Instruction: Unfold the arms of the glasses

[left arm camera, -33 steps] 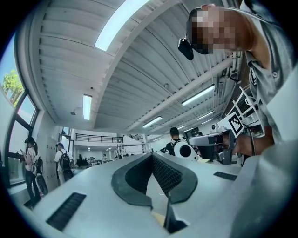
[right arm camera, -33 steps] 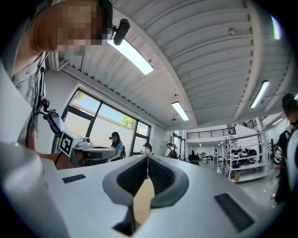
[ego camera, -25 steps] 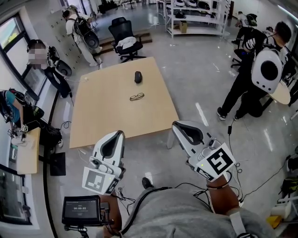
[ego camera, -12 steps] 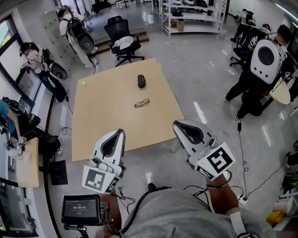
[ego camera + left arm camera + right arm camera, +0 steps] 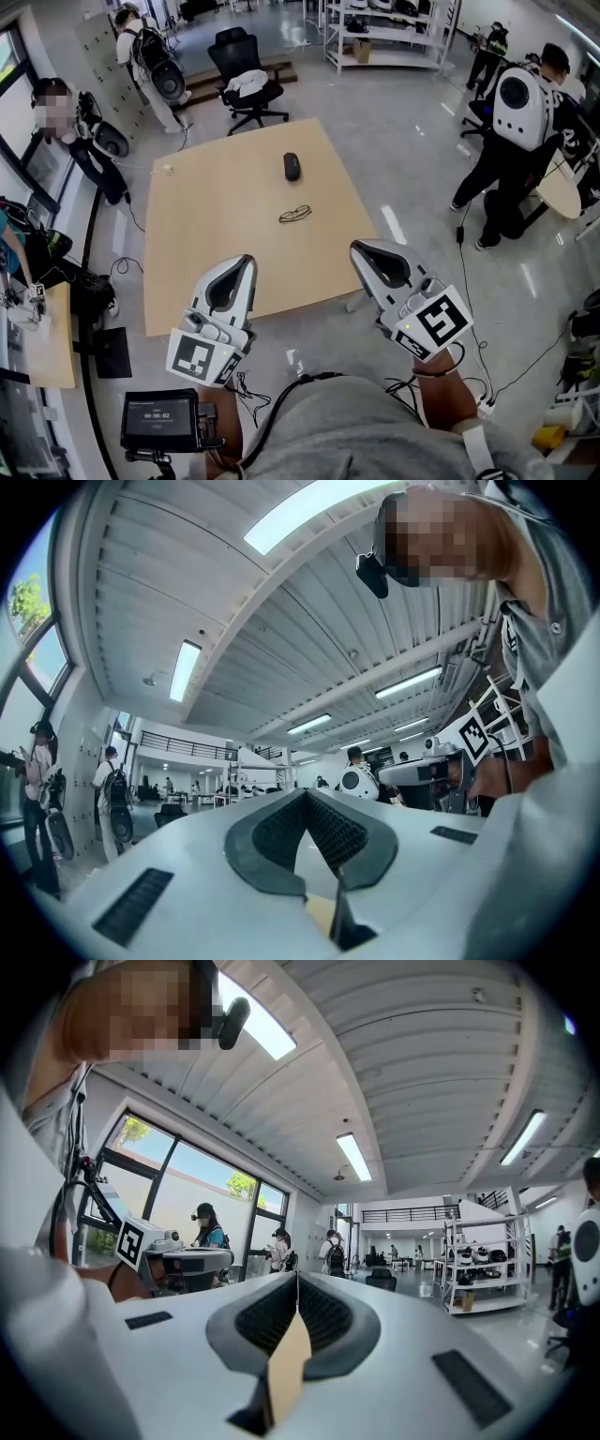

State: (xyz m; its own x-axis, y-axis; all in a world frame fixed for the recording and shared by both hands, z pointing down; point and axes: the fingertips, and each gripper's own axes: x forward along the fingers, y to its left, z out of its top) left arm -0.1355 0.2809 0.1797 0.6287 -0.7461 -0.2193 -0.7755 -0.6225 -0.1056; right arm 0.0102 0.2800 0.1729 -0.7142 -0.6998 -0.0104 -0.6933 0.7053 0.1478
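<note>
Thin dark-framed glasses (image 5: 294, 214) lie near the middle of the light wooden square table (image 5: 206, 272), with a small black oval object (image 5: 292, 166) toward the table's far edge. The white left gripper (image 5: 246, 261) and white right gripper (image 5: 357, 247) hang at the table's near edge, each clenched on nothing.

No legible wording or brand, coded square marker (image 5: 200, 361) on left gripper (image 5: 241, 262), second marker (image 5: 433, 325) on right gripper (image 5: 360, 247), small screen (image 5: 159, 416) shows digits, too small to read
</note>
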